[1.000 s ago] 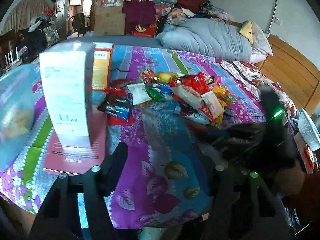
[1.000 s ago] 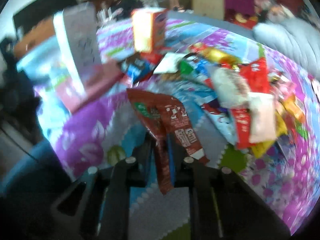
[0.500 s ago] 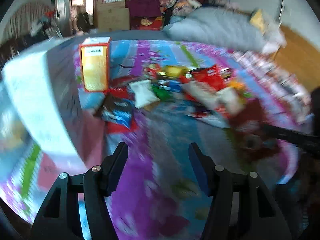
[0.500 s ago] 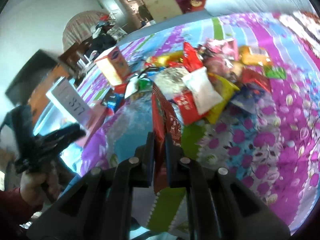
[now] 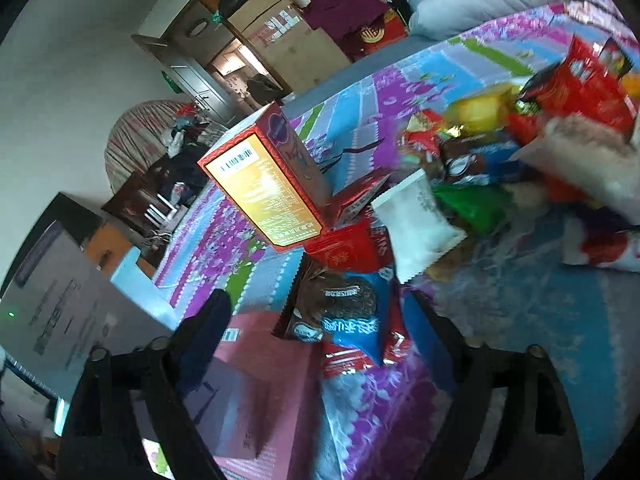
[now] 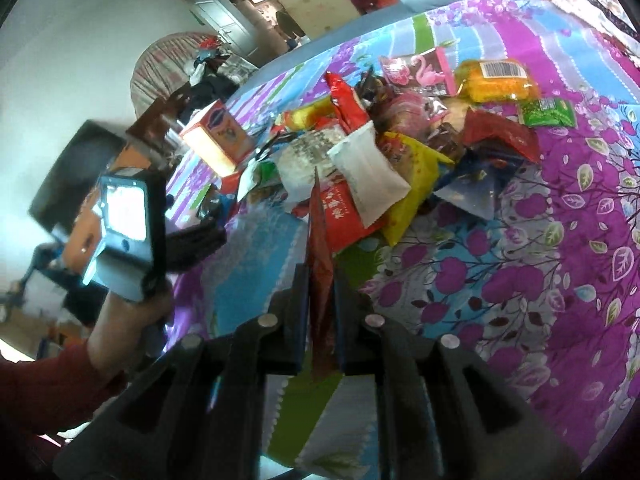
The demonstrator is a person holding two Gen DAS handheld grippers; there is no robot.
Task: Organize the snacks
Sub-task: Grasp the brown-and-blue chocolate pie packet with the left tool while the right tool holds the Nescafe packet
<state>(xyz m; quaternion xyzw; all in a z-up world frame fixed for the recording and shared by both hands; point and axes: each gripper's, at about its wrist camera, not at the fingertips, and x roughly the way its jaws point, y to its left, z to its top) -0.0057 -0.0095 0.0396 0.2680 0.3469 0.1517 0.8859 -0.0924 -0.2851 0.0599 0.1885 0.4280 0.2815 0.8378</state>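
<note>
right gripper (image 6: 320,300) lower centre, fingers clamped on red snack packet (image 6: 320,248); left gripper (image 5: 320,320) fingers opening wide, unpressed, over blue cookie packet (image 5: 348,316).

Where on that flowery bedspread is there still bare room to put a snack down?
The widest bare stretch of the bedspread lies right of the snack pile, toward the bed's near edge. A smaller bare patch sits between the orange box and the right claw, shut on a red packet. The pile itself is crowded.
</note>
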